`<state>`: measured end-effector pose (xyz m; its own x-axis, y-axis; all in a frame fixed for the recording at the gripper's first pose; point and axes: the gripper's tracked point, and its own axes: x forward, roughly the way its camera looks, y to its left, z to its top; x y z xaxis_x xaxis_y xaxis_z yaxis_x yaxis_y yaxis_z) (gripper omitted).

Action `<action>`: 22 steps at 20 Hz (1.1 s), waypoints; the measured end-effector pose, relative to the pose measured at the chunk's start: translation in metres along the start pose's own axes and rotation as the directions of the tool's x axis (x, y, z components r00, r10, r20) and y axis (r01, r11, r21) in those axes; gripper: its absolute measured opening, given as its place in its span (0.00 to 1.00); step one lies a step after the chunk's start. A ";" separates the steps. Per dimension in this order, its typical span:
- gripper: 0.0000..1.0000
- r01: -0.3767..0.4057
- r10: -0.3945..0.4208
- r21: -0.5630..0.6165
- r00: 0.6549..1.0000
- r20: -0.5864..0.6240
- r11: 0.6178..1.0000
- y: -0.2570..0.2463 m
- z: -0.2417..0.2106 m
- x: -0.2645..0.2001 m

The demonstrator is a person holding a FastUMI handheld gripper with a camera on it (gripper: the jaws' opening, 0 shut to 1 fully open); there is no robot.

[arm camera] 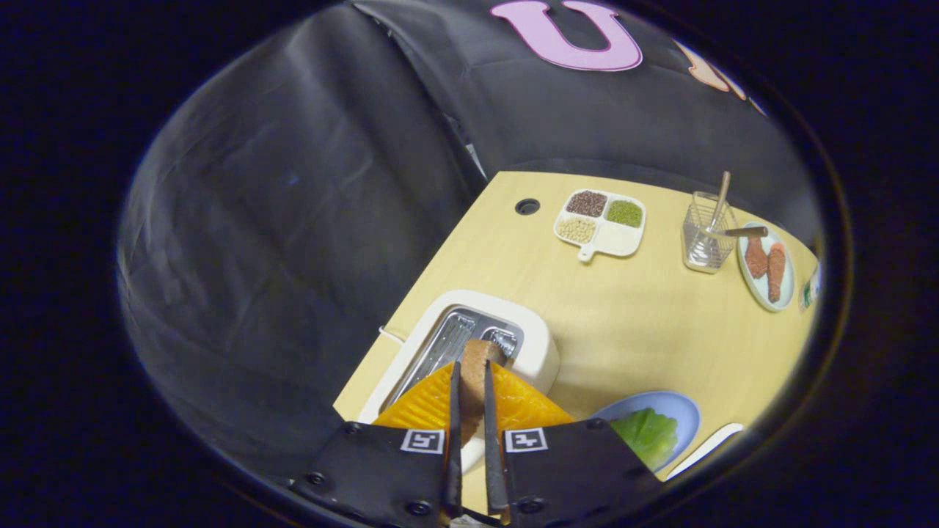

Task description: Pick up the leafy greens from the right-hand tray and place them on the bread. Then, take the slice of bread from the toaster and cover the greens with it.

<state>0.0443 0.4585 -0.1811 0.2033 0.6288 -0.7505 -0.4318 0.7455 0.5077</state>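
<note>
Gripper (470, 381): orange fingers (422, 400) with a fine ribbed texture, black mounts bearing black-and-white square markers.
Bread (475, 374): brown.
Toaster (539, 345): cream-white body, silver metal slots.
Table (623, 315): pale wood, one black round hole at its upper left.
Plate (678, 411), lower right: light blue; greens (645, 434) bright green.
Dish (600, 224), upper centre: white; fillings dark brown, green, beige.
Holder (706, 238): clear glass.
Oval plate (766, 268), right: pale green-grey with orange-red pieces.

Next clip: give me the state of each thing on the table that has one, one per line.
tool: shut on the bread slice
bread slice: gripped, just above the toaster slot
toaster: slots showing, upright
blue plate: holds greens
divided dish: three compartments filled, one bare
</note>
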 end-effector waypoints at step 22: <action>0.05 -0.213 0.194 0.102 0.967 0.164 0.972 -0.009 0.007 -0.108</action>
<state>0.0326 0.3855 -0.1014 0.2566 0.7893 -0.5579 -0.3730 0.6134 0.6962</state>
